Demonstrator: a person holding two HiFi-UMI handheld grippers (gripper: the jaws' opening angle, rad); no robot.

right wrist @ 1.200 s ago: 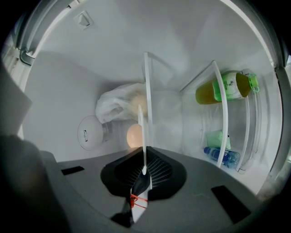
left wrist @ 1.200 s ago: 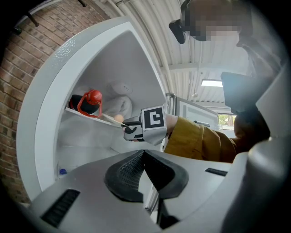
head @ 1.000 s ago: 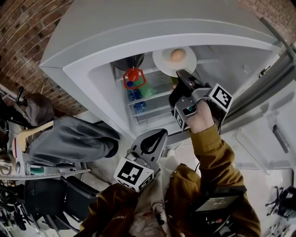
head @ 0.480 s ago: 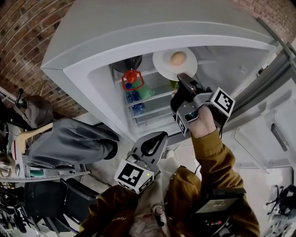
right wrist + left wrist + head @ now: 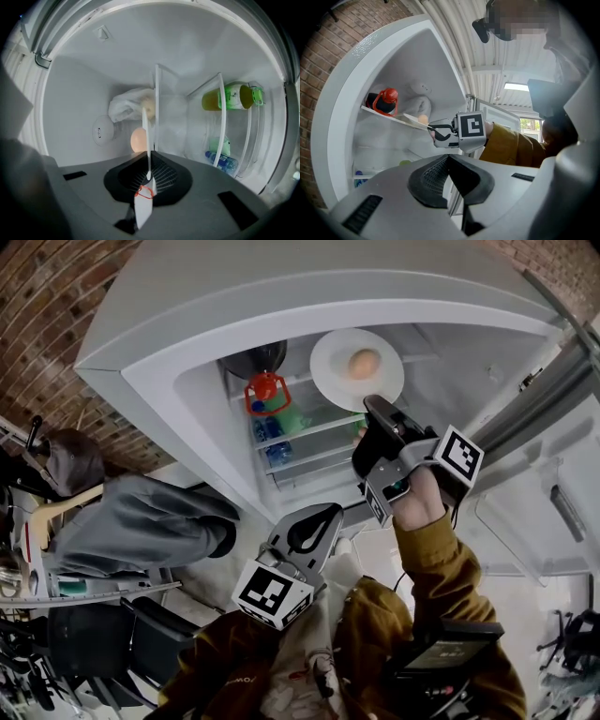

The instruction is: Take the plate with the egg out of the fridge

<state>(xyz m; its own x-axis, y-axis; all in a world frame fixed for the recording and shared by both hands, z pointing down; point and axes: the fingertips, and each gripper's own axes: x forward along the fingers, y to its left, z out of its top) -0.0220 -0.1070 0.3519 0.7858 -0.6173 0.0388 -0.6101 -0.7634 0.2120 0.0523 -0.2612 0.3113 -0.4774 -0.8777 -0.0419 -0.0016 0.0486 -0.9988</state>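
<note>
At nine o'clock in the head view, a grey garment [image 5: 141,526] lies draped beside the brick wall [image 5: 56,306]. Toward six o'clock the left gripper [image 5: 323,517] is held low, outside the open fridge [image 5: 281,306]. Its jaws are brought together with nothing between them, and its own view shows the ribbed pads [image 5: 429,176] meeting at a point.

Inside the fridge, at eleven o'clock, a dark bottle with a red ring [image 5: 265,390] stands on the upper shelf [image 5: 309,427]. A blue bottle [image 5: 267,432] sits lower down.

At twelve o'clock the white plate [image 5: 328,357] lies level at the front of that shelf, with the egg [image 5: 364,363] at its middle. Whether the plate rests on the shelf or is clear of it cannot be told.

At one o'clock the right gripper [image 5: 373,406] points level into the fridge, its claw pinched narrow on the plate's near rim. In the right gripper view the plate appears edge-on, a thin white line rising from between the pads at six o'clock, with the egg just left of it. A white bag [image 5: 129,105] lies behind, and a yellow-green bottle [image 5: 229,97] shows at two o'clock.
</note>
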